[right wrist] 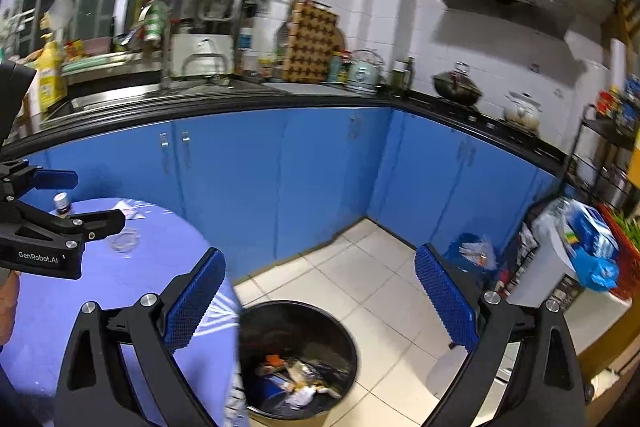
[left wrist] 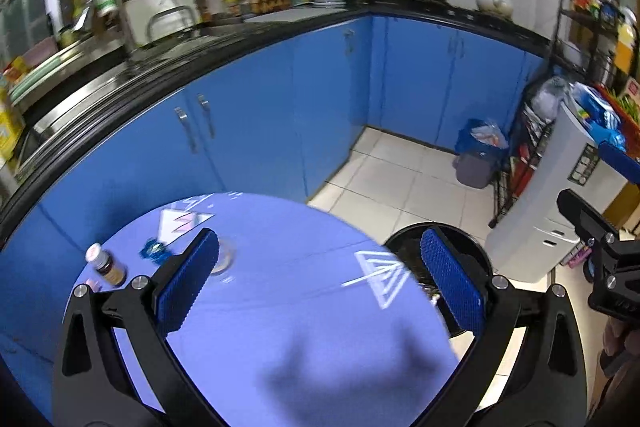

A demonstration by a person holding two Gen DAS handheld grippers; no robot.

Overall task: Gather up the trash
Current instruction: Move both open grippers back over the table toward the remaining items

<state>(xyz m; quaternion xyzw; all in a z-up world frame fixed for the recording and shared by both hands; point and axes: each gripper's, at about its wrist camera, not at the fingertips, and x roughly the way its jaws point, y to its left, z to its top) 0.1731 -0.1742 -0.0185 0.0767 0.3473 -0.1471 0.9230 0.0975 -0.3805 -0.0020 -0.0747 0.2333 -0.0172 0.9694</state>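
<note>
1. Two grippers are in view, both with jaws spread wide and nothing between them. The left gripper hangs over the round table; the right gripper hangs past the table's right edge, above the black bin.
2. The bin stands on the tiled floor, touching or just beside the table's right edge, and already holds mixed scraps.
3. Trash left on the table, judged: a crumpled blue wrapper near the far left edge, and a small clear item, too blurred to identify, just behind the left gripper's left finger.
4. A small brown bottle with a white cap lies tilted at the left edge, near the wrapper. Whether it counts as trash cannot be told.
5. Step in hand, judged: the left gripper goes for the next piece while the right stands released over the bin.
6. Recommended method: bring the left gripper low over the wrapper, one finger on each side, and close fully, since thin foil will slip from a loose pinch.
7. Keep clear of the bottle; a knock could roll it off the edge.
8. Carry across to the right edge and let go only when squarely over the bin.
</note>
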